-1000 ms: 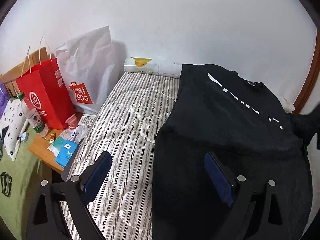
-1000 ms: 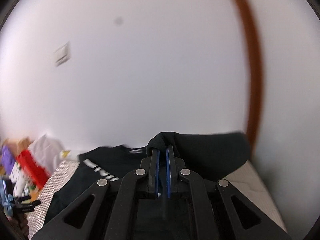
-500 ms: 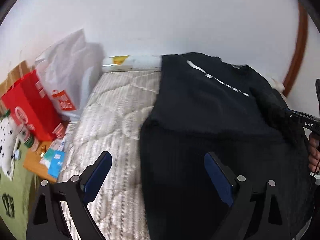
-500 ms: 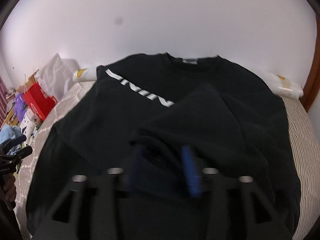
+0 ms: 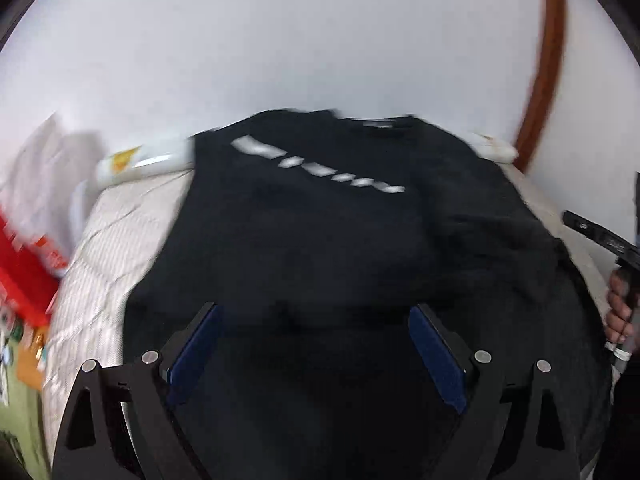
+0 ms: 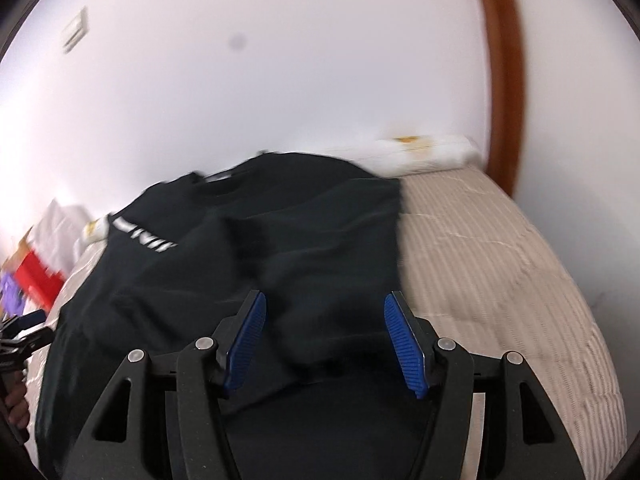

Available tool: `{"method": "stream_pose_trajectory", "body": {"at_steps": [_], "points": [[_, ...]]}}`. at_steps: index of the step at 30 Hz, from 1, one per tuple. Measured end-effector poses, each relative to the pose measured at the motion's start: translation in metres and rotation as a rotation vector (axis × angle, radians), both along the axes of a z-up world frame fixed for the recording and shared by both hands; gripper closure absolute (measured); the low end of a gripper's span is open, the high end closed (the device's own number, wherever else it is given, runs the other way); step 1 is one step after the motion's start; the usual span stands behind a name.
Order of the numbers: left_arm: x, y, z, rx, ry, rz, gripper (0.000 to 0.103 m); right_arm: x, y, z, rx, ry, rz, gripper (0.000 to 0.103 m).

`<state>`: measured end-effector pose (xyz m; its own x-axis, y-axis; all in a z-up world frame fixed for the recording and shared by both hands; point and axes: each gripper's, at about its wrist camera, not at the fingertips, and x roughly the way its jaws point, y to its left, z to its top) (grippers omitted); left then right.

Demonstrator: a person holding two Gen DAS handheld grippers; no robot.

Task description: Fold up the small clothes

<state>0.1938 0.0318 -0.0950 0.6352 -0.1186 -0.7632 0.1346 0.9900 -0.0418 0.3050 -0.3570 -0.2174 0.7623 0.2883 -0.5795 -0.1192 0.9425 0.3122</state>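
A black T-shirt (image 5: 320, 232) with white lettering lies flat on the striped mattress (image 6: 500, 264). Its right side is folded in over the body (image 6: 320, 232). My left gripper (image 5: 314, 310) hovers open above the shirt's lower part, with nothing between its blue pads. My right gripper (image 6: 325, 297) is open too, its pads apart just over the folded-in cloth and not pressing on it. In the left wrist view, the right gripper (image 5: 600, 236) and the hand holding it show at the right edge. Both views are blurred by motion.
A red paper bag (image 5: 24, 264) and a white plastic bag (image 5: 36, 176) stand left of the bed. A white roll (image 6: 424, 152) lies along the wall at the head. A brown wooden frame (image 6: 500, 80) rises at the right. Bare mattress shows right of the shirt.
The right gripper was shut on a lifted fold of the shirt; it has come down, opened and let the cloth go. The left gripper swung right over the shirt, staying open.
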Motion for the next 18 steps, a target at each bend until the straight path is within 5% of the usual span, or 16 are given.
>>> {"method": "stream_pose_trajectory", "body": {"at_steps": [9, 18], "points": [[0.017, -0.128, 0.004, 0.007, -0.016, -0.199, 0.009, 0.015, -0.066, -0.044, 0.056, 0.087, -0.087, 0.042], [0.022, -0.211, -0.030, 0.026, 0.059, -0.307, 0.009, 0.015, -0.078, -0.049, 0.046, 0.053, -0.123, 0.042]]}}
